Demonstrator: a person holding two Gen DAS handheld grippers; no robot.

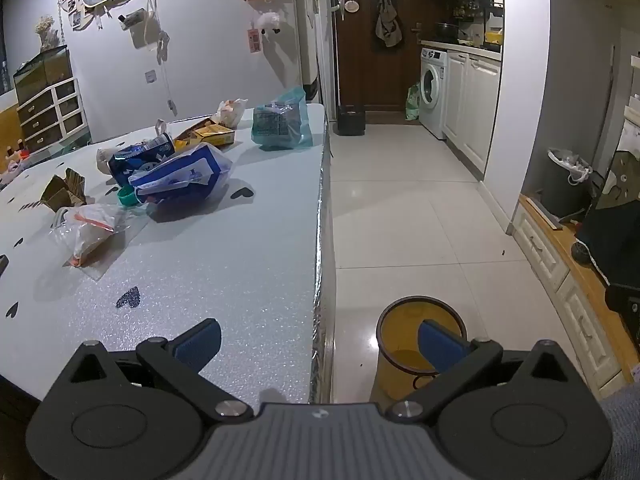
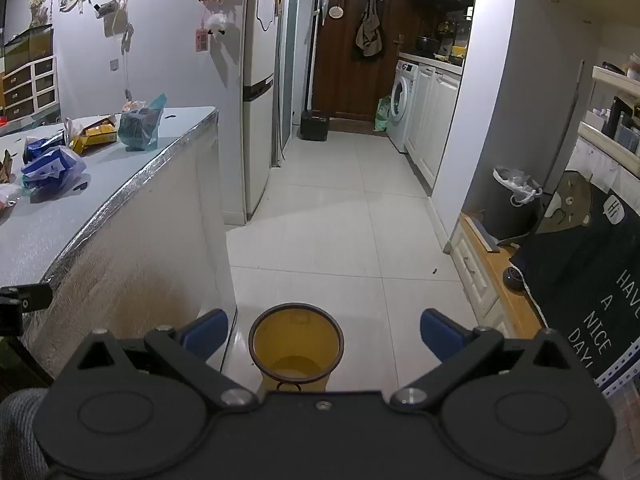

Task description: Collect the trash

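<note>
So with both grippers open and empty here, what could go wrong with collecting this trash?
1. The yellow bin stands on the floor beside the table, not under its edge; dropped wrappers could miss it.
2. The clear plastic bag and blue wrapper look thin and crumpled; the left gripper may pinch poorly.
3. The green cap could roll away.

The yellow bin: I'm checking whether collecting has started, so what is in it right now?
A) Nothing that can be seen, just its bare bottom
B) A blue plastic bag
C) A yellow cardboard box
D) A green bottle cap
A: the right wrist view looks straight down into the yellow bin on the floor and shows only its bare inside, while the wrappers and bags lie on the table.
</note>
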